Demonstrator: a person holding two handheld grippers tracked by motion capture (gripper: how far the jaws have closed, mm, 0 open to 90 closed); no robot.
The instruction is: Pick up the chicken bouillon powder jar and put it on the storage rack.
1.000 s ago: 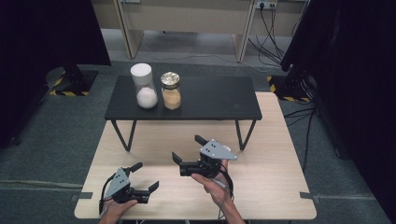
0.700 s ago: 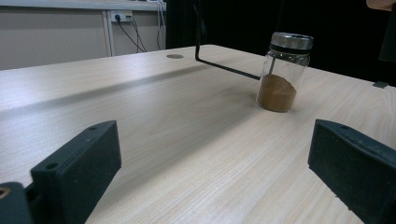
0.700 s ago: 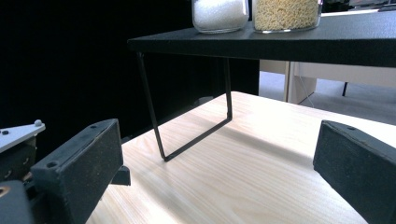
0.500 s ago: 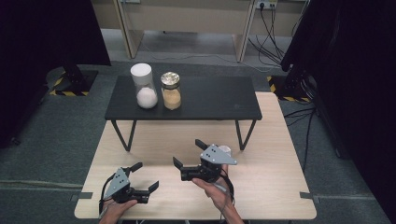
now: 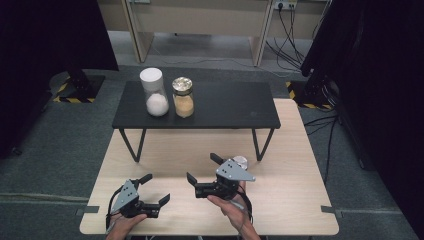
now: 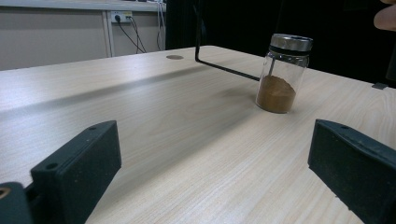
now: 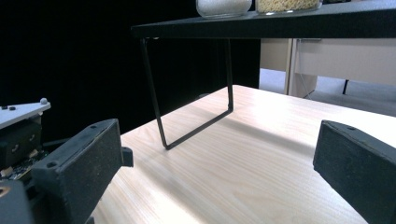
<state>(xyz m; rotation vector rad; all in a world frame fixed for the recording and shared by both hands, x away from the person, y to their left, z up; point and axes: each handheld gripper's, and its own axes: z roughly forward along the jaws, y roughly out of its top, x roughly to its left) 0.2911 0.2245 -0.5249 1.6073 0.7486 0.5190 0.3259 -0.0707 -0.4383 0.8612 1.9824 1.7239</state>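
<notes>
- Left gripper (image 5: 155, 189): jaws wide apart, empty, low over the wooden table (image 5: 295, 200).
- Right gripper (image 5: 202, 168): jaws wide apart, empty, just beside the small brown-powder jar (image 6: 283, 73).
- Jar: upright on the table, near the black shelf (image 5: 225, 105) leg.

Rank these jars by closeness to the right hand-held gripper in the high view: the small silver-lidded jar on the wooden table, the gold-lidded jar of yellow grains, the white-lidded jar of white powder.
1. Small silver-lidded jar, right beside the right hand-held gripper, on the wooden table.
2. Gold-lidded jar of yellow grains, on the black shelf.
3. White-lidded jar of white powder, just left of it, farthest.
</notes>
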